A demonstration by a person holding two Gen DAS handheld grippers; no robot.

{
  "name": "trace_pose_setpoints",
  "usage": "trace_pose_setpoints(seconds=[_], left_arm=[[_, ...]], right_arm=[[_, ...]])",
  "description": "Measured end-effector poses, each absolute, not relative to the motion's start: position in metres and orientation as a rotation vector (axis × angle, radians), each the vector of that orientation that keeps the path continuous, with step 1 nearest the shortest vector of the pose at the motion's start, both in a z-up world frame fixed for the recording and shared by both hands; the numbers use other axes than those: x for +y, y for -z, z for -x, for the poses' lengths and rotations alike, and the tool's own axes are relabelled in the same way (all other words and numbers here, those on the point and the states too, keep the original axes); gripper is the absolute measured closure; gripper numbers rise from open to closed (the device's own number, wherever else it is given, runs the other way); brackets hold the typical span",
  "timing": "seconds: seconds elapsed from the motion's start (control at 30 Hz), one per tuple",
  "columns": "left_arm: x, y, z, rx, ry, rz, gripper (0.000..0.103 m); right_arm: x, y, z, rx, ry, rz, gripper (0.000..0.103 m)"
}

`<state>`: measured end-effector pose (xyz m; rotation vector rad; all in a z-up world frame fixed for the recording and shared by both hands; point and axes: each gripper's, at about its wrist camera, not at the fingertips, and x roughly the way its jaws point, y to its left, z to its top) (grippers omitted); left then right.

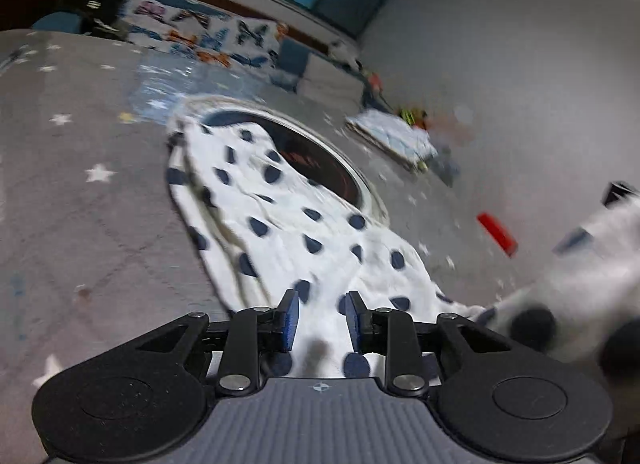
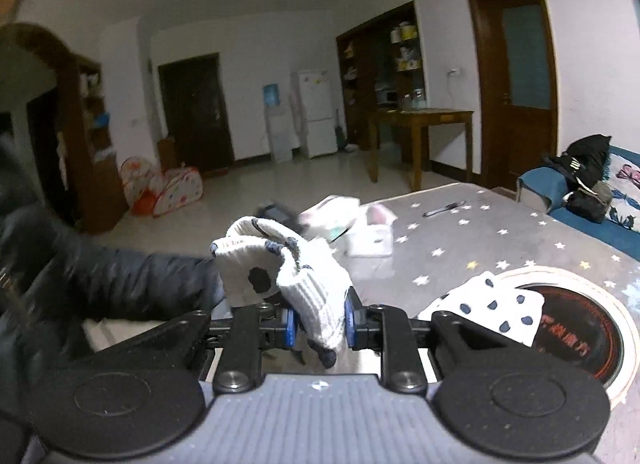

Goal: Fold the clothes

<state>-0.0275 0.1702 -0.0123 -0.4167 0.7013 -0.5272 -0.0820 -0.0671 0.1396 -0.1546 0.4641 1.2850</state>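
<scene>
A white garment with navy dots lies on a grey star-patterned cover, partly over a round black disc with a cream rim. My left gripper sits low at the garment's near end. The cloth fills the gap between its blue pads, so it looks shut on it. In the right wrist view my right gripper is shut on a white ribbed part of the garment, lifted off the cover. The rest of the garment lies to its right on the disc. A dark sleeve reaches in from the left.
On the cover lie a red object, a folded stack, a white box and a pen. A black bag rests on blue bedding at the right. A wooden table stands behind.
</scene>
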Motion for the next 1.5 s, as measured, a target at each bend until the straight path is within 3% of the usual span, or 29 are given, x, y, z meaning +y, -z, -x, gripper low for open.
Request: trace_pose_setpoints(seconds=[0.4, 0.73, 0.87, 0.97, 1.2, 1.5], left_arm=[[0.221, 0.003, 0.036, 0.546, 0.421, 0.627, 0.074], [0.229, 0.008, 0.035, 0.566, 0.405, 0.657, 0.067], [0.218, -0.007, 0.036, 0.553, 0.431, 0.616, 0.067], [0.2, -0.022, 0.035, 0.524, 0.47, 0.561, 0.065], [0.158, -0.022, 0.005, 0.559, 0.514, 0.513, 0.061], [0.121, 0.014, -0.005, 0.714, 0.551, 0.446, 0.061]], right_arm=[[-0.023, -0.117, -0.078, 0.551, -1.154, -0.035, 0.082], [-0.006, 0.004, -0.201, 0.916, -0.831, -0.238, 0.079], [-0.009, 0.01, -0.208, 0.902, -0.813, -0.295, 0.073], [-0.007, -0.011, -0.198, 0.822, -0.776, -0.203, 0.057], [0.0, -0.044, -0.172, 0.707, -0.799, -0.057, 0.057], [0.025, -0.02, -0.175, 0.782, -0.792, 0.072, 0.057]])
